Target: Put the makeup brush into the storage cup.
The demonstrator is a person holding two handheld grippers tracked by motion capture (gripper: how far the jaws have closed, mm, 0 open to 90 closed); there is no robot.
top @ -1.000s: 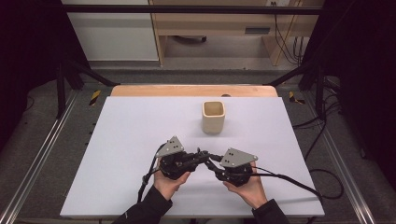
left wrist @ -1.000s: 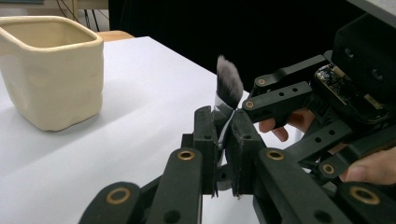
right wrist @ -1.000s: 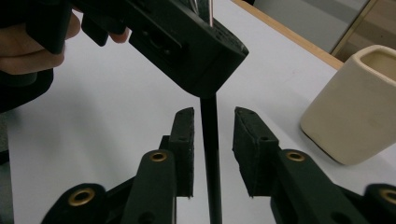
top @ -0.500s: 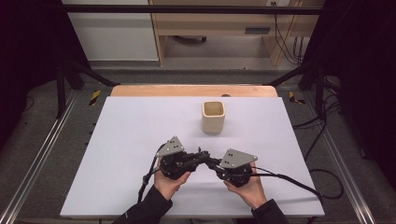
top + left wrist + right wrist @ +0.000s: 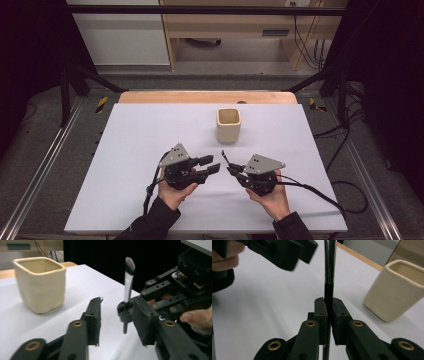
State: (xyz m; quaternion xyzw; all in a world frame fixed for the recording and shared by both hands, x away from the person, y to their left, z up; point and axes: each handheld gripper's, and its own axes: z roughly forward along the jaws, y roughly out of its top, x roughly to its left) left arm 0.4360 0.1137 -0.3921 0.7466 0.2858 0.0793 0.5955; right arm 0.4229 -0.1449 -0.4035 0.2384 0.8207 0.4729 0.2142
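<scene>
White paper is covering the counter (image 5: pixel 125 150), where the right gripper (image 5: pixel 327 312) is clamping a makeup brush (image 5: pixel 128 287) upright; the left gripper (image 5: pixel 212 166), jaws just opening, is standing empty beside it. Farther back, a cream cup (image 5: pixel 228 125) is sitting apart.

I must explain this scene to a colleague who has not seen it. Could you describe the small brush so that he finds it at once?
On the white table, look in front of the cream square cup, where two black grippers meet. The brush stands upright, clamped in the right gripper. It alone is thin, with a silver ferrule and dark bristles.
</scene>
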